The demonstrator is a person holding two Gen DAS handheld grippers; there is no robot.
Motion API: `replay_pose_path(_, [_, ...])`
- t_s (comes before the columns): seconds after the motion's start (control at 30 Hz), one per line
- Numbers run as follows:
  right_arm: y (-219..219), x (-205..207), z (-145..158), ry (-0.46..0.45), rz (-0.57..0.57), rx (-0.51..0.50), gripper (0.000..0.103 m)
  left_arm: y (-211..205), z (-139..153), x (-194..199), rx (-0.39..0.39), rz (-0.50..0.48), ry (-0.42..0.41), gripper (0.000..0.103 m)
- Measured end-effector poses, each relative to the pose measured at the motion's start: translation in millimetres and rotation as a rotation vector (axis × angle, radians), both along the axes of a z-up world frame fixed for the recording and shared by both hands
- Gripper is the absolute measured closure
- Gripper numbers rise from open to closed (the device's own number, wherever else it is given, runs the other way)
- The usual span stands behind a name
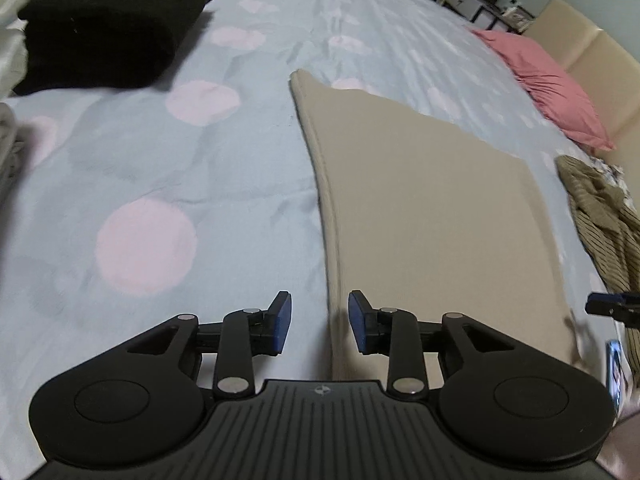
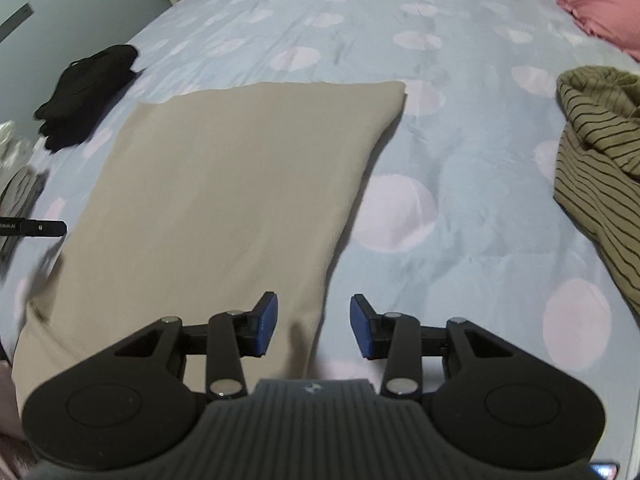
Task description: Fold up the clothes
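Note:
A folded beige garment (image 1: 432, 208) lies flat on the pale blue bedsheet with pink dots (image 1: 152, 168). My left gripper (image 1: 319, 322) hovers open over the garment's left edge, nothing between its blue pads. In the right wrist view the same beige garment (image 2: 224, 184) spreads ahead and to the left. My right gripper (image 2: 313, 326) is open above its near right edge, holding nothing. The other gripper's tip pokes in at each view's side edge.
A folded black garment (image 1: 108, 28) sits at the far left, with pale clothes (image 1: 8, 152) at the left edge. An olive striped garment (image 2: 596, 168) lies crumpled on the right. A pink pillow (image 1: 552, 84) rests by the cream headboard (image 1: 588, 52).

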State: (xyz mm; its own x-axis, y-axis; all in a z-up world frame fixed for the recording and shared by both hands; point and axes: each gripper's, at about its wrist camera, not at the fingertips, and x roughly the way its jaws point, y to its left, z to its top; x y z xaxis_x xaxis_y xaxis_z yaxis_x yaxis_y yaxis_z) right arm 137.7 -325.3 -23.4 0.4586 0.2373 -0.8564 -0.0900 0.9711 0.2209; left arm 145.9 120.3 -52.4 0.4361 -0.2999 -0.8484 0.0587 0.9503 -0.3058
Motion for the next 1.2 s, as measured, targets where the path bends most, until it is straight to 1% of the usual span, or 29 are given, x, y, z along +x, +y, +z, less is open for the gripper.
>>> replay_pose_path(0.1, [-6,30,-9,0.032,-0.021,0.006,0.060,-2,-11,24,-0.007,-0.011,0.006,0.074])
replay_pose_path(0.23, [-10,68,-18,0.047,-0.025,0.012,0.061,-2,-18,55,-0.013,-0.030,0.009,0.074])
replay_pose_path(0.37, [-13,102,-24,0.027,-0.016,0.020,0.060,-1,-22,89,-0.022,-0.043,0.005,0.074])
replay_pose_path(0.57, [-21,148,-32,-0.004,-0.011,0.037,0.061,-2,-26,134,-0.034,-0.075,-0.046,0.074])
replay_pose_path(0.7, [-29,173,-38,-0.016,-0.028,0.072,0.064,1,-32,160,-0.064,-0.053,-0.079,0.074])
replay_pose_path(0.77, [-33,181,-40,-0.019,-0.035,0.095,0.065,1,-36,170,-0.068,-0.053,-0.094,0.074])
replay_pose_path(0.83, [-38,189,-39,-0.025,-0.043,0.117,0.069,-1,-39,177,-0.064,-0.066,-0.112,0.074])
replay_pose_path(0.93, [-42,198,-37,-0.042,-0.057,0.127,0.080,-3,-40,185,-0.058,-0.085,-0.139,0.074])
replay_pose_path(1.0, [-44,200,-33,-0.056,-0.069,0.136,0.094,-3,-39,189,-0.064,-0.081,-0.155,0.075])
replay_pose_path(1.03, [-44,201,-31,-0.062,-0.072,0.143,0.094,-3,-39,190,-0.067,-0.076,-0.165,0.075])
replay_pose_path(1.07, [-43,200,-27,-0.070,-0.066,0.141,0.095,-3,-37,191,-0.067,-0.072,-0.177,0.080])
replay_pose_path(1.1, [-42,198,-23,-0.079,-0.058,0.138,0.096,-3,-35,190,-0.060,-0.069,-0.194,0.090])
replay_pose_path(1.17, [-41,192,-10,-0.108,-0.034,0.121,0.097,-3,-29,188,-0.057,-0.063,-0.223,0.096])
replay_pose_path(1.2, [-41,188,-2,-0.125,-0.028,0.127,0.097,-1,-24,186,-0.071,-0.061,-0.235,0.099])
